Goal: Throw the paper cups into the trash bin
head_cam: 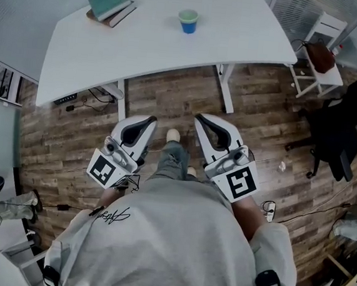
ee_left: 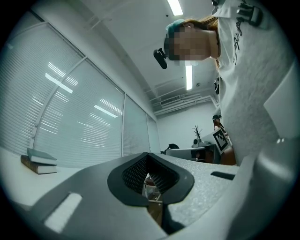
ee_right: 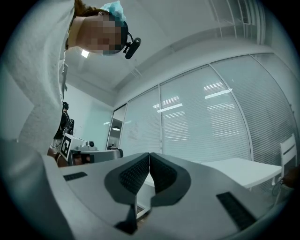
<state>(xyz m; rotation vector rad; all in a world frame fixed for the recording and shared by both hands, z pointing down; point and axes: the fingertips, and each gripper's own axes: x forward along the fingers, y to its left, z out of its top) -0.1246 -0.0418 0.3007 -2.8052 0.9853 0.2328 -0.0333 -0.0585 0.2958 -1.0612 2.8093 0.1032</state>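
Note:
A blue paper cup with a green rim (head_cam: 188,21) stands on the white table (head_cam: 251,39), far from both grippers. No trash bin is in view. My left gripper (head_cam: 148,122) is held low in front of the person's body, over the wooden floor. It is shut, with nothing in it. My right gripper (head_cam: 201,119) is beside it, also shut and empty. In the left gripper view the left gripper (ee_left: 149,157) has its jaw tips meeting. In the right gripper view the right gripper (ee_right: 149,157) has its pads pressed together, with the table (ee_right: 243,168) beyond.
Two stacked books (head_cam: 111,4) lie at the table's far left corner, seen too as books (ee_left: 40,161). A white chair with a brown bag (head_cam: 319,55) and a black office chair (head_cam: 343,130) stand to the right. Cables and a power strip (head_cam: 268,209) lie on the floor.

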